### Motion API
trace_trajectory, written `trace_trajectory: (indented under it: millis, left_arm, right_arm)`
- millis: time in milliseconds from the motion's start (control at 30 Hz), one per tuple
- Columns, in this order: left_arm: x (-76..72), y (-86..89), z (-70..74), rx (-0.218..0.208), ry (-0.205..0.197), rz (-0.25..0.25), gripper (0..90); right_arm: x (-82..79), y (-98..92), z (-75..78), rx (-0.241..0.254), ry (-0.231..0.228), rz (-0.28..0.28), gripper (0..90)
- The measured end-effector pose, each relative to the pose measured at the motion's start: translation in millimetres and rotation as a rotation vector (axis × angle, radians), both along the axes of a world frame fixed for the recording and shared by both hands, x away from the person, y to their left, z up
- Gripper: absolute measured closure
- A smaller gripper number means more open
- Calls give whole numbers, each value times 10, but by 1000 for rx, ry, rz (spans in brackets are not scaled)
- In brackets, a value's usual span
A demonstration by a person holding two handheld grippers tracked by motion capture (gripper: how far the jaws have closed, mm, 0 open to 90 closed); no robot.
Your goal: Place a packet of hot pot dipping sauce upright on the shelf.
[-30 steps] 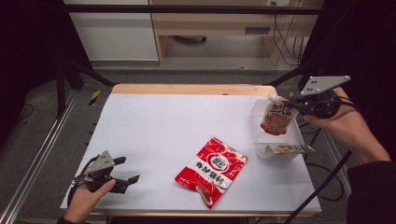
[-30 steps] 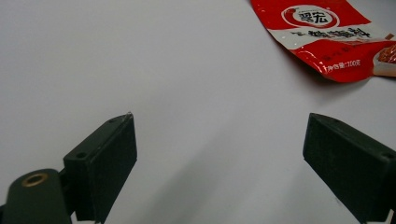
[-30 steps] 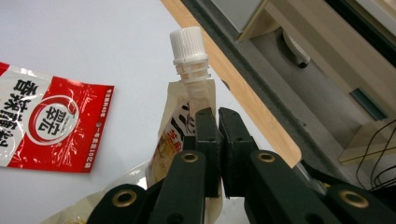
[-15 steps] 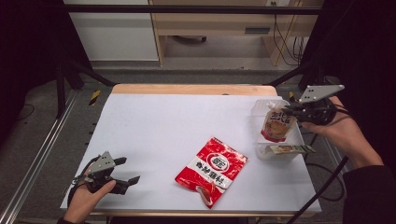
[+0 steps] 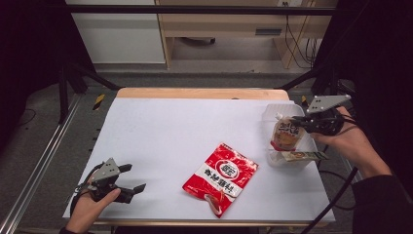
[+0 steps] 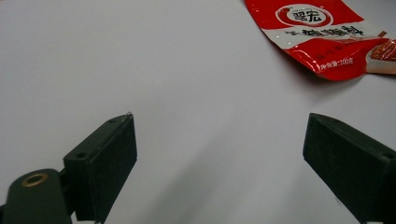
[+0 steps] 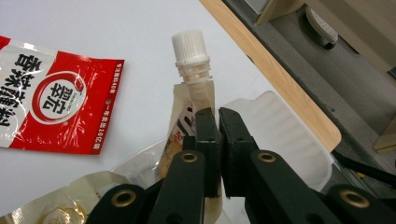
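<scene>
A spouted pouch (image 5: 286, 134) with a white cap (image 7: 189, 46) hangs upright, its lower end inside a clear plastic tray (image 5: 271, 111) at the table's right edge. My right gripper (image 5: 299, 123) is shut on the pouch's side edge (image 7: 196, 93), jaws pressed together around it (image 7: 217, 114). A flat pale packet (image 5: 302, 156) lies in the tray's near part. A red sauce packet (image 5: 221, 178) lies flat at the middle front. My left gripper (image 5: 132, 178) rests at the front left, open and holding nothing (image 6: 219, 121), with the red packet (image 6: 322, 32) ahead of it.
The white table surface (image 5: 185, 131) has a wooden strip (image 5: 195, 92) along its far edge. Beyond it stand a cabinet and a wooden bench on the floor. A metal rail (image 5: 39, 161) runs along the left side. Cables hang off the right front corner.
My right gripper has come down with the spouted pouch, lowering it into the clear tray. The left gripper and the red packet have stayed put.
</scene>
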State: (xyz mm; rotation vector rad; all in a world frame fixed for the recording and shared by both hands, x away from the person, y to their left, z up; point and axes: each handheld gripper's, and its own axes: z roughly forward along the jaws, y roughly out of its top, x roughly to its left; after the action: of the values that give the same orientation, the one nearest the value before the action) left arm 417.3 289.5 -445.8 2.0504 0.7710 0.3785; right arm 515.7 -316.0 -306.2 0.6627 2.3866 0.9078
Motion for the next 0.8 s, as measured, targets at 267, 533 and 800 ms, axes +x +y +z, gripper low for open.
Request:
trace_trajectory:
  millis: [267, 533, 800]
  left_arm:
    - [-1, 8, 5, 1, -1, -3, 97]
    - [-2, 4, 4, 1, -1, -2, 96]
    - [-3, 11, 4, 5, 1, -3, 96]
  right_arm:
    - [18, 33, -176, 5, 36, 1, 876]
    - [18, 38, -309, 26, 70, -1, 870]
    - [-8, 6, -376, 36, 93, -25, 841]
